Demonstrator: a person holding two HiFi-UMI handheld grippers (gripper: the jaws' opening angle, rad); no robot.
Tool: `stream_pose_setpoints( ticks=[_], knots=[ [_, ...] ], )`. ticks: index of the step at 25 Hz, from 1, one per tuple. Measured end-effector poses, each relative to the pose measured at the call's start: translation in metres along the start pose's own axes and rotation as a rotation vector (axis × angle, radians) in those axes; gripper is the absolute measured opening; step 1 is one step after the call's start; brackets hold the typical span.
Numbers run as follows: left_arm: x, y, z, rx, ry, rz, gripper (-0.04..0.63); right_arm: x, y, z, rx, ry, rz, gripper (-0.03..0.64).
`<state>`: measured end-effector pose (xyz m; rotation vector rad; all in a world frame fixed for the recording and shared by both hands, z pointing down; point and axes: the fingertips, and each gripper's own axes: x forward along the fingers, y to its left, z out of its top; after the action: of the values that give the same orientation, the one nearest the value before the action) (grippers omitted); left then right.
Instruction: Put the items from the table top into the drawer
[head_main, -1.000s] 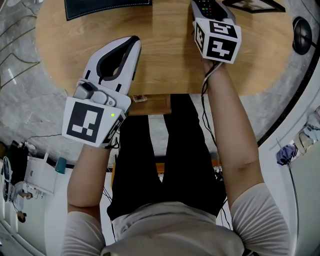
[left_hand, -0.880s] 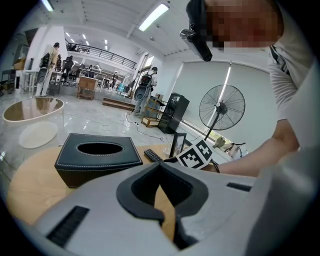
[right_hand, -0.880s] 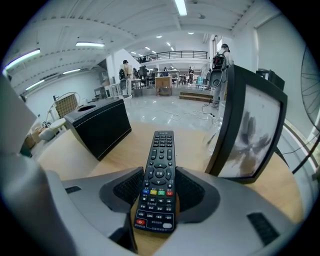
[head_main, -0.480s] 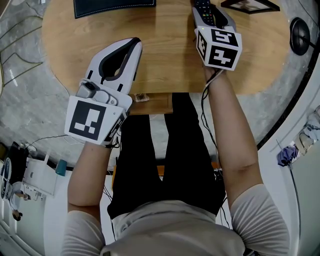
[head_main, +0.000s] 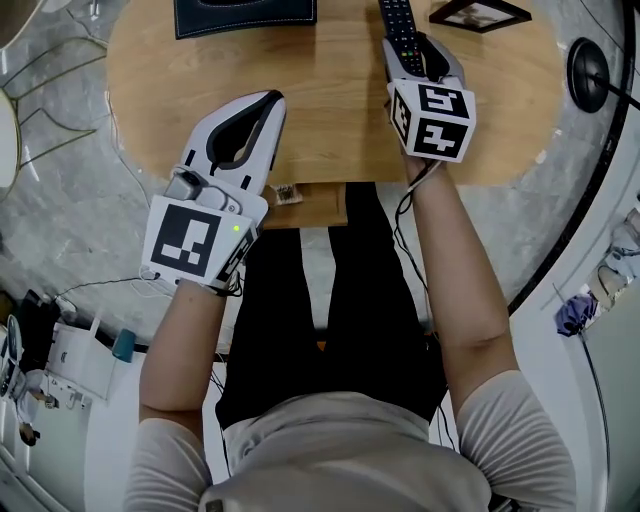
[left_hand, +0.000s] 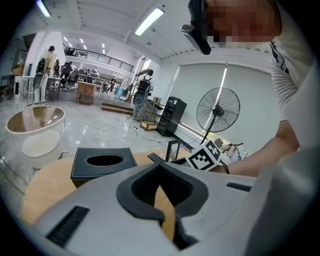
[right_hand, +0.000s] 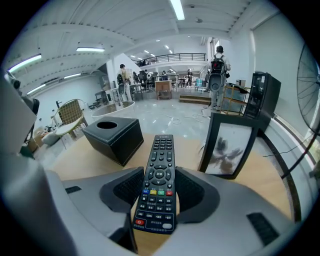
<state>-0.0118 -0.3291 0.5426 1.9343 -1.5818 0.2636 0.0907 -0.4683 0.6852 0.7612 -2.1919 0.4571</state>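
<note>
Above the table (head_main: 330, 110), right gripper (head_main: 422, 55) pinches the remote (head_main: 398, 18), left gripper (head_main: 265, 105) sits pressed shut, empty; box (head_main: 245, 15) and frame (head_main: 480, 14) not yet stowed.

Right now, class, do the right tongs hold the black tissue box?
No: the right tongs grip the black remote control by its sides, while the tissue box stands apart, farther off on the left.

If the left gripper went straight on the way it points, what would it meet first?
Probably the wooden table top, since the left gripper tilts downward; the black tissue box sits farther along. Depth is unclear.
</note>
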Motion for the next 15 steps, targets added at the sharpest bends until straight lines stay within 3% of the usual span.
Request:
stream_pose_setpoints(
  ticks=[10, 15],
  knots=[
    [-0.060, -0.016, 0.028, 0.022, -0.045, 0.006, 0.009, -0.073, 0.034, 0.022, -0.022, -0.037, -0.004, 0.214],
    [-0.087, -0.019, 0.022, 0.054, -0.049, -0.035, 0.009, -0.095, 0.058, 0.017, -0.020, -0.051, -0.027, 0.212]
  ],
)
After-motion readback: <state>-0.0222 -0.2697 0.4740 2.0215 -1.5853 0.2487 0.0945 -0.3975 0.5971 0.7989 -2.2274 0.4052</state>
